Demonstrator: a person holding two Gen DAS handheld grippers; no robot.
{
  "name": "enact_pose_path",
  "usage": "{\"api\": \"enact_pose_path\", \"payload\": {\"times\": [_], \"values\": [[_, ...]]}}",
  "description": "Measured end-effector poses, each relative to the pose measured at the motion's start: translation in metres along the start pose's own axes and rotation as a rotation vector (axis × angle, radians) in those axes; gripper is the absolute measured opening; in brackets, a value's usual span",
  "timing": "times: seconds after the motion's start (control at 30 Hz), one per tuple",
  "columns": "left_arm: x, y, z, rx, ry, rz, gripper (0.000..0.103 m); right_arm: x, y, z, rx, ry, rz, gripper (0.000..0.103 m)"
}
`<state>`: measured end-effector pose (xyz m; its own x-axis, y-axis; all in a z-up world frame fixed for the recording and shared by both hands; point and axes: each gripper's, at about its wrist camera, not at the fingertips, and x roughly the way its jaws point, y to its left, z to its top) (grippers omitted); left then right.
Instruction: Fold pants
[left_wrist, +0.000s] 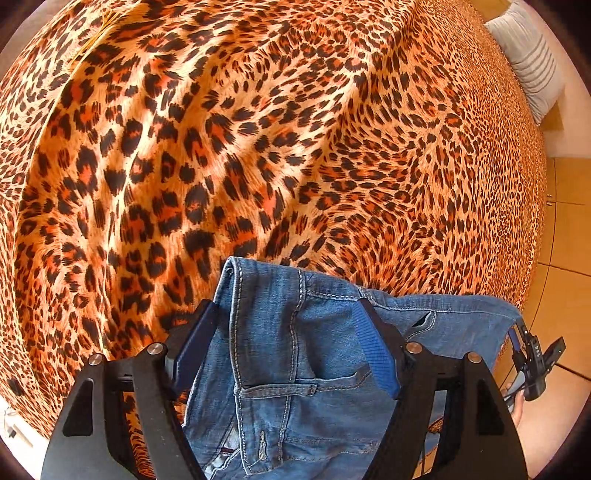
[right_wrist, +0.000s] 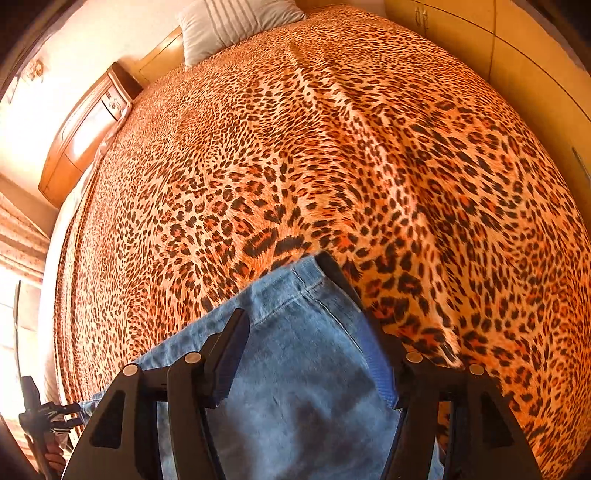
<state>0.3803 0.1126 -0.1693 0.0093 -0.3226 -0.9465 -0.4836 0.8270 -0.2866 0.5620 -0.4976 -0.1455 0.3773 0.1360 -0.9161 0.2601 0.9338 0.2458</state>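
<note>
Blue jeans (left_wrist: 295, 369) lie at the near edge of the leopard-print bed. In the left wrist view their waistband end, with a belt loop and a pocket, sits between the fingers of my left gripper (left_wrist: 287, 306). The jaws stand wide around the denim and the pads do not pinch it. In the right wrist view a plain stretch of the jeans (right_wrist: 303, 362) lies between the fingers of my right gripper (right_wrist: 284, 286), which is also spread apart around the cloth. The right gripper (left_wrist: 532, 362) shows small at the far end of the jeans, held by a hand.
The leopard bedspread (left_wrist: 258, 147) covers the whole bed, with soft wrinkles. A grey striped pillow (right_wrist: 229, 26) rests by the wooden headboard (right_wrist: 85, 136). Wardrobe doors (right_wrist: 528, 62) stand beyond the bed. Tiled floor (left_wrist: 565, 258) lies beside the bed edge.
</note>
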Motion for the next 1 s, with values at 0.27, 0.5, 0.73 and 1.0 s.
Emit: {"api": "enact_pose_path", "payload": {"times": [0.27,0.5,0.73,1.0], "values": [[0.024,-0.019,0.05,-0.038,0.053,-0.019,0.084,0.039,0.026,0.007,-0.114,0.048,-0.111,0.067],[0.033,-0.048,0.047,0.082,0.085,0.056,0.039,0.029,0.022,0.0,-0.127,0.029,-0.121,0.003],[0.015,-0.057,0.035,0.143,-0.053,0.097,0.009,0.0,0.014,-0.022,-0.123,-0.021,-0.098,0.002],[-0.02,-0.104,-0.014,0.276,-0.294,0.198,0.007,-0.07,0.015,-0.031,-0.103,-0.155,-0.03,0.001]]}}
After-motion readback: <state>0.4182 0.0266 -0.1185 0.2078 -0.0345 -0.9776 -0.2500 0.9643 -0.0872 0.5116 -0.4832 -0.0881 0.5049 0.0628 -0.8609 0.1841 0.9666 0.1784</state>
